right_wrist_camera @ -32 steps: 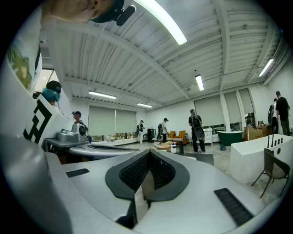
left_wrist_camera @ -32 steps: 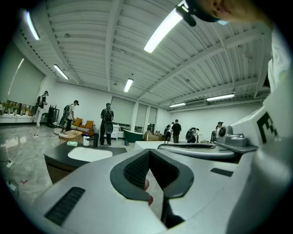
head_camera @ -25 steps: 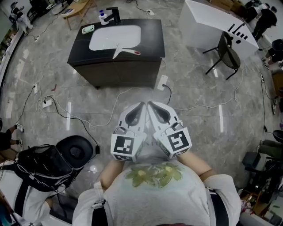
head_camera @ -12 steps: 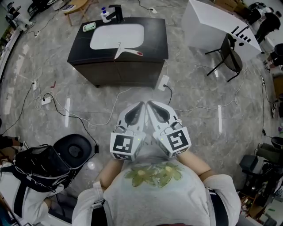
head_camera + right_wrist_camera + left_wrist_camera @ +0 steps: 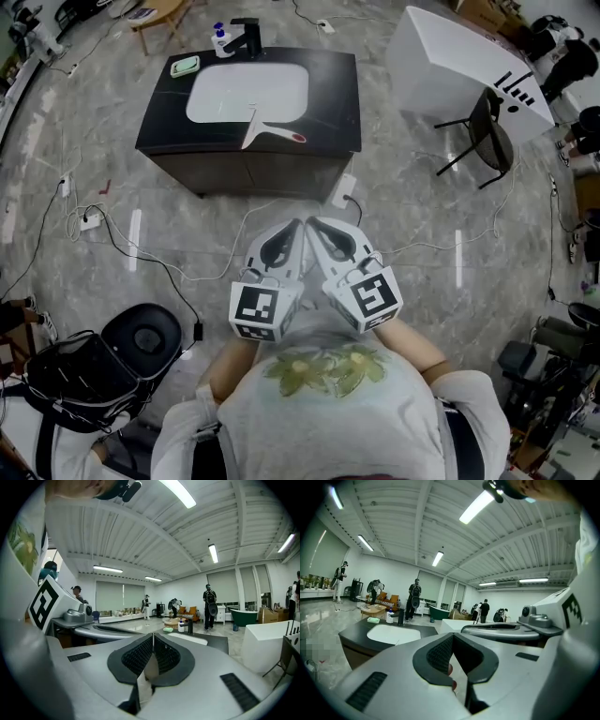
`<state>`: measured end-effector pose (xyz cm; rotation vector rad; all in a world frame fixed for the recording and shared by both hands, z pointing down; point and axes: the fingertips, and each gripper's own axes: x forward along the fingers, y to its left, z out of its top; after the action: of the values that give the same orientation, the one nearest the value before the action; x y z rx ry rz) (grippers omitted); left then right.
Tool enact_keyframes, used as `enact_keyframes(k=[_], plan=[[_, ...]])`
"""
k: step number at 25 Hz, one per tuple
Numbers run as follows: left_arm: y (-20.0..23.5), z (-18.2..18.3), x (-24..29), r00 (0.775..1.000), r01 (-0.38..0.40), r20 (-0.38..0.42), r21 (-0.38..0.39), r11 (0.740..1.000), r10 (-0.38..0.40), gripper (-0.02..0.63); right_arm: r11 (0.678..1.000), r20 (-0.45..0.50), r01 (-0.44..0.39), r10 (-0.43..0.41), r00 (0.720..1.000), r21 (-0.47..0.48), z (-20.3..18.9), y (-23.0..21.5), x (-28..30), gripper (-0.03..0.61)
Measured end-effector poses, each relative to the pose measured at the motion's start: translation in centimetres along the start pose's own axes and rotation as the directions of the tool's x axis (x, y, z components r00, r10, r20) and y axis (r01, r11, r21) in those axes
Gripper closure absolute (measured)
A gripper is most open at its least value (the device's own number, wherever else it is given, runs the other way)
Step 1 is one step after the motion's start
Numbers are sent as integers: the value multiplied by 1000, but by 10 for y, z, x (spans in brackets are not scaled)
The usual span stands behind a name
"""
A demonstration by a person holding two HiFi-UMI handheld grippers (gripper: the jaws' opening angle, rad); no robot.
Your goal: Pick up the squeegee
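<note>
a grey stone floor [image 5: 403,178] spreads under a dark bench [image 5: 337,94] with a white basin [image 5: 248,92] sunk in its top. the left gripper [image 5: 299,225] and right gripper [image 5: 314,224] are side by side near the person's chest, well apart from the bench, each with jaws closed together on nothing. the squeegee [image 5: 267,128] lies on the bench at the basin's front rim.
</note>
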<state>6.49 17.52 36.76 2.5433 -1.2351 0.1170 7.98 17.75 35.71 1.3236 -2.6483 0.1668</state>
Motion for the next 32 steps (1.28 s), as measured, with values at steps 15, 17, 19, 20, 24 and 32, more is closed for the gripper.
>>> enact_keyframes(k=[15,17,19,20,24,32], plan=[[99,24,78,997,-70,-33,-16,997,69,604,994,-34,-111,110,993,-20,13,-53,120,554],[109,25,85,997,-77,-32,-20,997,76,604,993,-40,-119,118,992,-22,10,-56,131,554],[116,26,91,996,-80,-31,-20,997,79,604,992,-44,-125,124,991,-18,7,-61,140,554],[120,27,94,996,-81,-30,-19,997,80,604,992,-46,-128,127,991,-16,6,-63,145,554],[138,31,105,996,-84,-28,-24,996,84,604,990,-51,-137,136,989,-16,7,-71,168,552],[168,32,121,997,-81,-11,-47,996,80,604,990,-80,-132,128,989,-52,4,-83,198,552]])
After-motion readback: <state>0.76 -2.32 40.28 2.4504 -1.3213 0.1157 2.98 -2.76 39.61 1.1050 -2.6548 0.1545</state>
